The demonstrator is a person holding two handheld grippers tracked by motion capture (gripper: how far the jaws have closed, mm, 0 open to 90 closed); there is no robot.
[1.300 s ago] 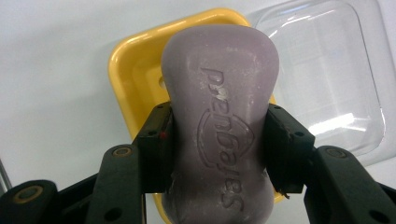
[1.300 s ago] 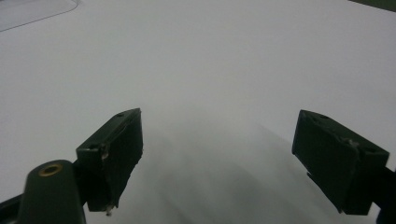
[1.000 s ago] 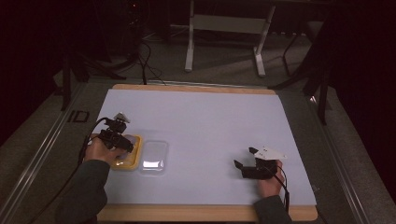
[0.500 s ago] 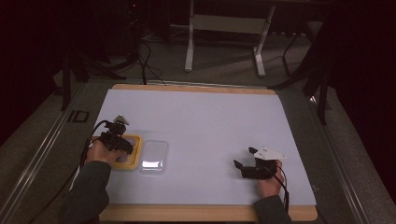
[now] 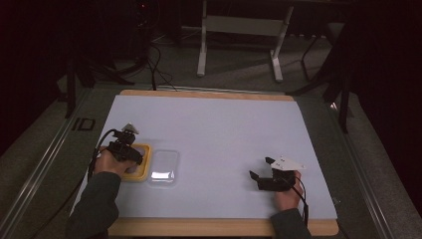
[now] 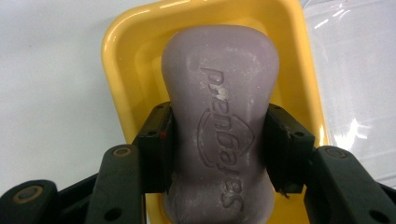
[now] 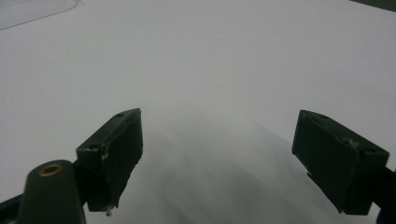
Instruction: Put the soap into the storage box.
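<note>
Jaws of the left gripper (image 6: 218, 154) clamp a purple bar of soap (image 6: 219, 116) by its narrow waist, one black pad pressed against each long side, in the lower middle of the left gripper view. Largest in the scene is the white surface (image 5: 224, 134), which spans the centre of the high view inside a wooden border. On it, at lower left of the high view, sits the yellow soap dish (image 5: 140, 168), and the soap lies inside that dish (image 6: 140, 42), its embossed lettering facing up. Just beside the dish, to its right in the high view, lies a clear plastic lid (image 5: 164, 167), flat on the surface; its glossy edge (image 6: 355, 70) fills the right side of the left gripper view. The left hand (image 5: 112, 162) holds the left gripper (image 5: 130, 152) over the dish. At lower right of the high view, well apart from the dish, the right gripper (image 5: 260, 169) rests in the right hand (image 5: 286, 193) with its jaws spread wide and nothing between them; the right gripper view (image 7: 217, 158) shows bare white surface in the gap.
</note>
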